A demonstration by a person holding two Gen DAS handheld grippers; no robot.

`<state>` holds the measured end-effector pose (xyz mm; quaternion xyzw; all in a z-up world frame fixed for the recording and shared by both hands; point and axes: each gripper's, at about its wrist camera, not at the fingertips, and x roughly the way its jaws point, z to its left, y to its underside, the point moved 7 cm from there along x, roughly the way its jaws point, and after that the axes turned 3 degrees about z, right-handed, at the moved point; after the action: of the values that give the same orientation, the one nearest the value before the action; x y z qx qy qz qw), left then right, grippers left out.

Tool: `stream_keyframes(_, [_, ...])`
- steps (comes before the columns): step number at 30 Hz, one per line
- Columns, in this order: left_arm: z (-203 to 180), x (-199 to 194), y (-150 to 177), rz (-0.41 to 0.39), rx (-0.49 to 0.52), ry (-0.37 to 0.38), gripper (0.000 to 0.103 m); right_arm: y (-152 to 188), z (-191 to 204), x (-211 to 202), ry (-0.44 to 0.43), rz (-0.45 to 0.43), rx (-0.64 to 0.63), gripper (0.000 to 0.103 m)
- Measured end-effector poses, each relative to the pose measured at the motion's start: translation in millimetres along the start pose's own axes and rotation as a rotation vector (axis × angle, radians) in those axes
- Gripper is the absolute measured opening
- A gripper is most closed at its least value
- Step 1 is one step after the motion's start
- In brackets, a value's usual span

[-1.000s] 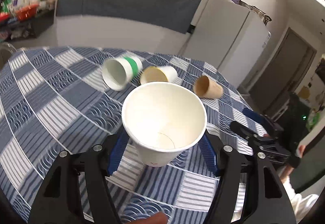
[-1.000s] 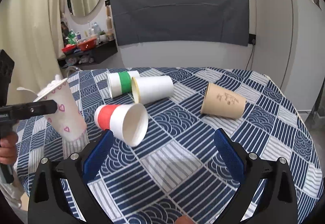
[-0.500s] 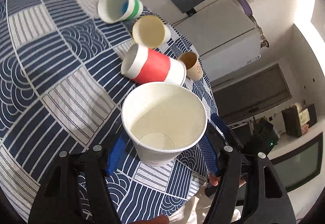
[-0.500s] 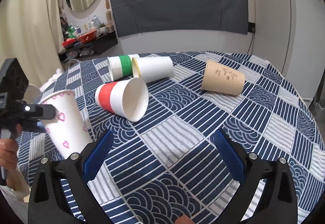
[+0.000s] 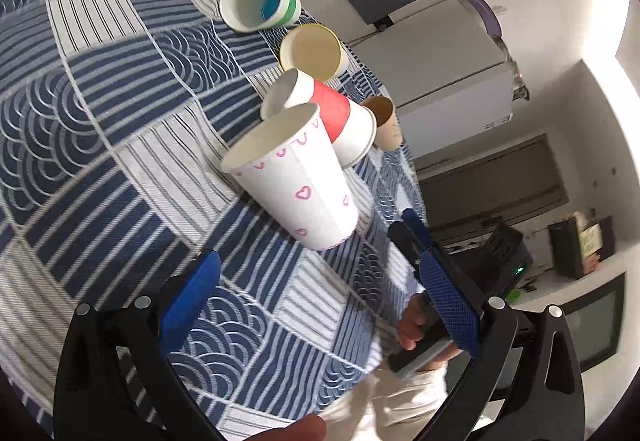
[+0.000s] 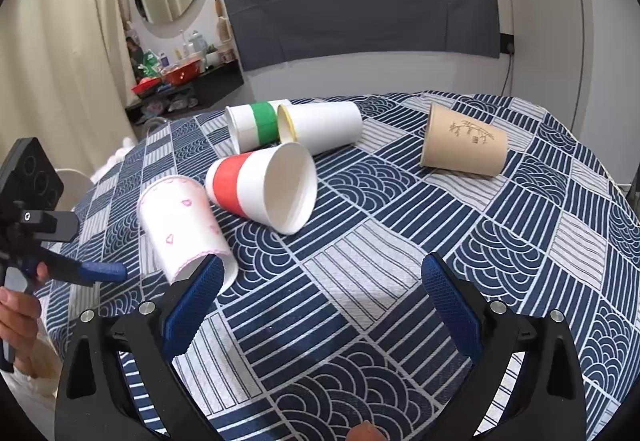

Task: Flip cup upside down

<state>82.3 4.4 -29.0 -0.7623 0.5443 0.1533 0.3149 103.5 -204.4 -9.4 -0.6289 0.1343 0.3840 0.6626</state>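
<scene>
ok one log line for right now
left tool open | heart cup ungripped, tilted on table, blurred | right tool open, holding nothing

Matt paper cup point(image 5: 298, 177), woven tablecloth point(image 6: 360, 281)

Past the blue-padded tongs point(image 6: 320, 281): white cup point(image 6: 182, 227) with pink hearts, red-banded cup point(image 6: 264, 187), counter point(image 6: 520, 241) cloth navy-white wave/stripe patchwork.

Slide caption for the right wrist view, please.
Heart-print cup upside down on the patterned tablecloth, four cups lying beyond; both tongs open, left beside it.
</scene>
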Motion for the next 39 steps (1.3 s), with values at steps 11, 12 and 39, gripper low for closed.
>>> stream_keyframes(11, [-8.5, -52.6, -0.8, -0.301, 0.331, -0.484, 0.097, 4.9, 25.6, 6.1, -0.123, 0.009, -0.065, 0.095])
stream_keyframes(12, [-8.2, -56.8, -0.2, -0.312, 0.34, -0.512, 0.097, 5.0, 28.4, 6.7, -0.141, 0.014, -0.072, 0.095])
stream_keyframes(39, [10.4, -65.5, 18.0, -0.359, 0.472, -0.707, 0.097, 9.9, 67.7, 56.4, -0.349, 0.233, -0.205, 0.095])
